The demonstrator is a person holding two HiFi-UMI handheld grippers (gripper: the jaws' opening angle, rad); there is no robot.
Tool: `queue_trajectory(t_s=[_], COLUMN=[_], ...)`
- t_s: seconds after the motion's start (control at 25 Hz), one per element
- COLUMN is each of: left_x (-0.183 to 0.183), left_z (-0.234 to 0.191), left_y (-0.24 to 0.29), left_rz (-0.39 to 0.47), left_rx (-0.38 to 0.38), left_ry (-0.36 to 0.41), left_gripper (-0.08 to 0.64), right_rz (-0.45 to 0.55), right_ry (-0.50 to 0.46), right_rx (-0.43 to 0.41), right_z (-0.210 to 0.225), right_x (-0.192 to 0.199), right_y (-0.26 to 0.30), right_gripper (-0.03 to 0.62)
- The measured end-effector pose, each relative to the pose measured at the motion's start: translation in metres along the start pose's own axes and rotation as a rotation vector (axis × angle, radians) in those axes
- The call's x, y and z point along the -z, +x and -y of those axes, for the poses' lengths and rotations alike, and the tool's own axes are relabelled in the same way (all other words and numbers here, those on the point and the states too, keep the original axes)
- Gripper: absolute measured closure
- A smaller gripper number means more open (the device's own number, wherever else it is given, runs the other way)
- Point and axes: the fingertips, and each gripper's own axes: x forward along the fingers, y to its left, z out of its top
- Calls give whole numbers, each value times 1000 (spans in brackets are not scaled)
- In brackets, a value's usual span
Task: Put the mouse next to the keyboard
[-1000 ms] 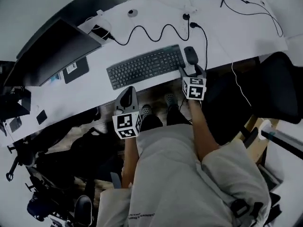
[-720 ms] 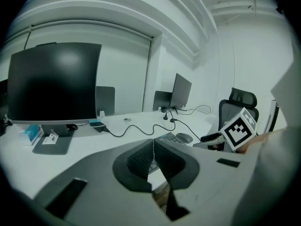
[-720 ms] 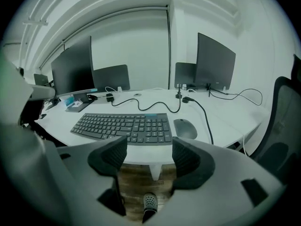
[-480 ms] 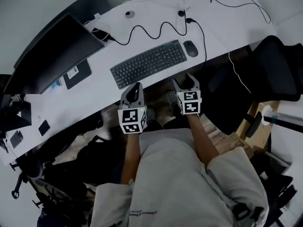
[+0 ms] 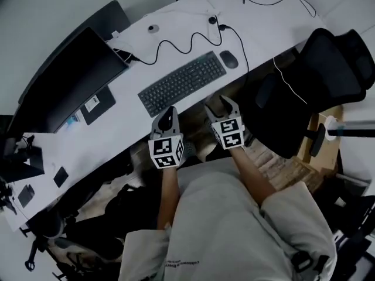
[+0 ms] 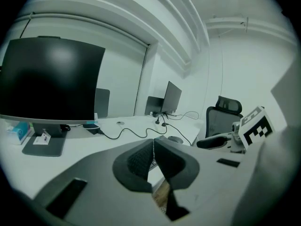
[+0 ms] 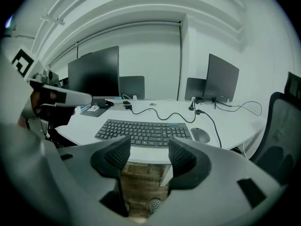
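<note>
Mouse (image 5: 228,59) near the desk's (image 5: 117,130) front edge looks light and slick: pinch its sides. Right gripper (image 5: 217,104) wide, empty, jaws just narrowing; left gripper (image 5: 167,115) closed.

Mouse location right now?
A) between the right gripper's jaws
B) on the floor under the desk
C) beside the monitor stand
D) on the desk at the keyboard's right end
D: the mouse lies on the desk just off the right end of the keyboard; the right gripper has jaws that have just been closing a little, still apart with nothing between them.
</note>
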Motion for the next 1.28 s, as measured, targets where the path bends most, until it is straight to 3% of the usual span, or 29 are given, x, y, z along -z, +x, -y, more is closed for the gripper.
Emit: queue_trajectory(t_s=[0.4, 0.72, 1.28], left_x=[15, 19, 19], left_z=[4, 5, -1], left_y=[-14, -17, -29], left_rz=[-3, -31, -30], left_rx=[32, 53, 66], left_ry=[45, 91, 128], left_gripper=[535, 535, 535], right_rz=[93, 95, 128], right_ry=[-36, -20, 11], right_rx=[36, 24, 37], right_z=[-20, -36, -46], right_x=[2, 12, 10], right_y=[-20, -22, -24], right_gripper=[347, 380, 490])
